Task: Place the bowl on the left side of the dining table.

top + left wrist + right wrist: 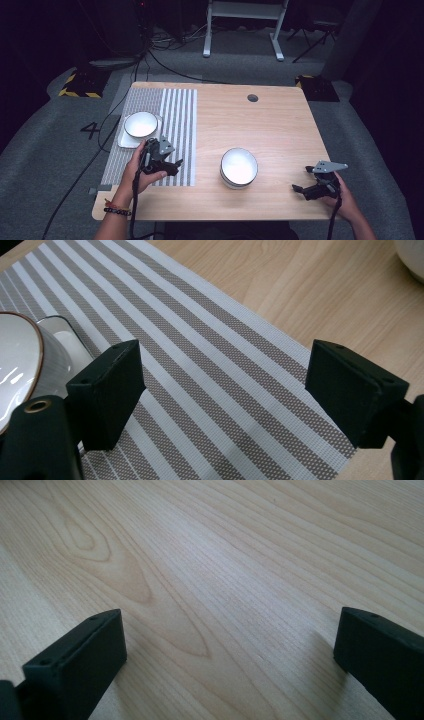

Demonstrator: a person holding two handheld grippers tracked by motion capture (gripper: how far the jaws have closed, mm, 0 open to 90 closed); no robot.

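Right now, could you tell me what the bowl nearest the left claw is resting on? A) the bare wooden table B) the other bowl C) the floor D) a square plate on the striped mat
D: in the high view the bowl by the left claw sits on a square plate lying on the striped mat, with both claws open and empty.
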